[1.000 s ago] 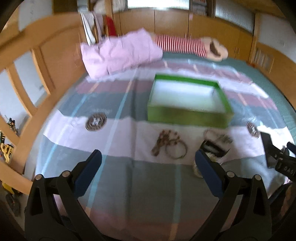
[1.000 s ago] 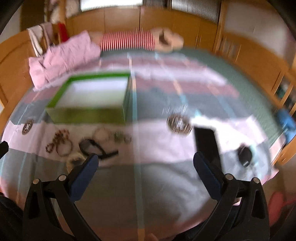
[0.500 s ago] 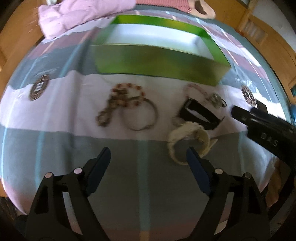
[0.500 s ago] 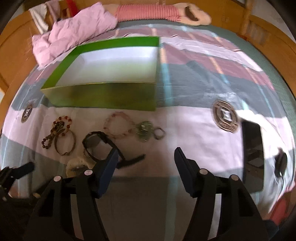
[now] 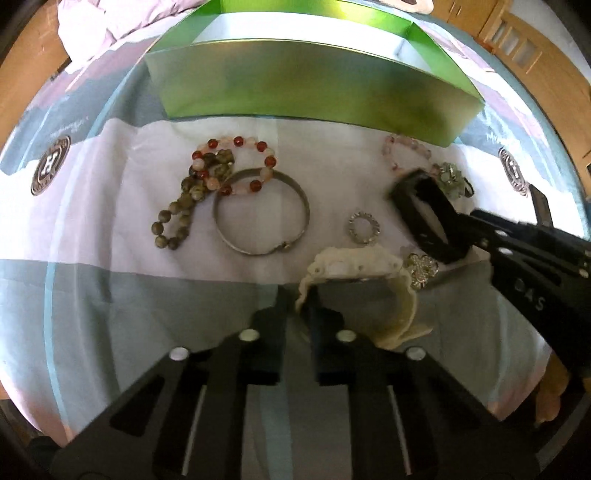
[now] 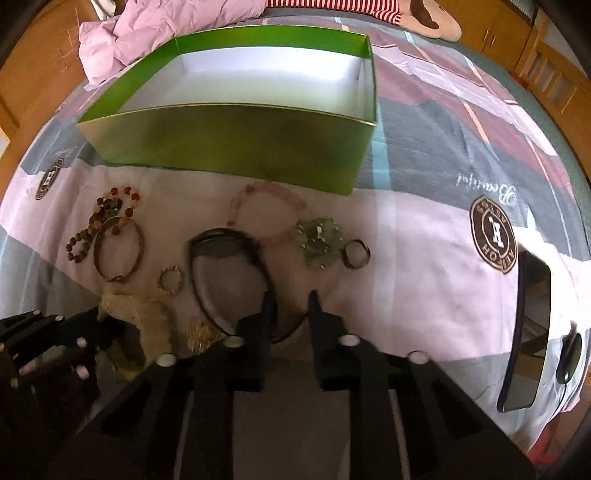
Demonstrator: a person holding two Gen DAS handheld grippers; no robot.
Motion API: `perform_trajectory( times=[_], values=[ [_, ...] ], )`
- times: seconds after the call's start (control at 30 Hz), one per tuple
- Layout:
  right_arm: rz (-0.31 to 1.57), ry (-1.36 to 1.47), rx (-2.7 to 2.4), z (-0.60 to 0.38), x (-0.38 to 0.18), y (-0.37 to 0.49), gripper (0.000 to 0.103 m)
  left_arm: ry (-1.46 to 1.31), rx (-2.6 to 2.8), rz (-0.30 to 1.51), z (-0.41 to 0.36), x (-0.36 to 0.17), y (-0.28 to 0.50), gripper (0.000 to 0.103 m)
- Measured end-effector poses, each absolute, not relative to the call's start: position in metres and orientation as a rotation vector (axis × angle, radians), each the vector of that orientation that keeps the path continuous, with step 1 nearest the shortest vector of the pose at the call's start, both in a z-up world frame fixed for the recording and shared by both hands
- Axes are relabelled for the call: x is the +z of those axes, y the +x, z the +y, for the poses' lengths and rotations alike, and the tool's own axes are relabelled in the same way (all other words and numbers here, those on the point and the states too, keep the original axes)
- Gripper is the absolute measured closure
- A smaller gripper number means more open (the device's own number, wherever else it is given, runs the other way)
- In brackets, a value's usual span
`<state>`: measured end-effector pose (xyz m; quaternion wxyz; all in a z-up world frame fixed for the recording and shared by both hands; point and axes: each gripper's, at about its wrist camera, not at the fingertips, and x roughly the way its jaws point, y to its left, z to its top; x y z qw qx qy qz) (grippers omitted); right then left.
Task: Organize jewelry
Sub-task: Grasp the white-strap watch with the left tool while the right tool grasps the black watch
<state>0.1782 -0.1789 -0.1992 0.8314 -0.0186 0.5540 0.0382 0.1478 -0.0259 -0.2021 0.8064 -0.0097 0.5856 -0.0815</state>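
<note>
Jewelry lies on the bed in front of an open green box (image 5: 306,88) (image 6: 229,140). My left gripper (image 5: 298,299) has its jaws close together around the strap of a cream watch (image 5: 354,264), which also shows in the right wrist view (image 6: 144,314). My right gripper (image 6: 290,301) has its jaws narrowed around the strap of a black watch (image 6: 225,258) (image 5: 428,218). A silver bangle (image 5: 260,214), beaded bracelets (image 5: 207,177), a small ring (image 5: 364,229), a pink bead bracelet (image 6: 266,206), a green brooch (image 6: 319,240) and a dark ring (image 6: 356,254) lie around.
A black phone (image 6: 524,310) and a small black device (image 6: 569,356) lie at the right on the patterned bedspread (image 6: 443,155). A pink quilt (image 6: 155,29) is bunched behind the box. Wooden bed rails surround the mattress.
Both grippers moved down and forward to the jewelry and narrowed their jaws: the left onto the cream watch strap, the right onto the black watch strap.
</note>
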Motion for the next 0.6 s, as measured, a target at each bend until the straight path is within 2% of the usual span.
perform_trajectory(
  times=[0.03,0.37,0.4,0.47,0.5,0.53,0.6],
  values=[
    [1.174,-0.041,0.073,-0.181,-0.199,0.175,0.101,-0.025,-0.172,1.254,-0.023,-0.201,0.147,0.096],
    [1.173,0.014,0.014,-0.224,-0.177,0.125,0.1,-0.006,-0.096,1.183,0.002,-0.171,0.128,0.096],
    [1.17,0.018,0.002,-0.23,-0.176,0.121,0.095,-0.004,-0.091,1.181,0.002,-0.171,0.128,0.094],
    [1.153,0.023,-0.031,-0.238,-0.172,0.119,0.074,-0.004,-0.09,1.183,0.0,-0.172,0.13,0.076],
    [1.146,0.025,-0.046,-0.24,-0.171,0.119,0.058,-0.004,-0.09,1.186,-0.004,-0.174,0.132,0.072],
    [1.136,0.03,-0.061,-0.241,-0.17,0.12,0.054,-0.006,-0.096,1.187,-0.001,-0.173,0.131,0.07],
    [1.122,0.039,-0.058,-0.24,-0.17,0.123,0.054,-0.013,-0.124,1.194,0.002,-0.173,0.126,0.07]
  ],
)
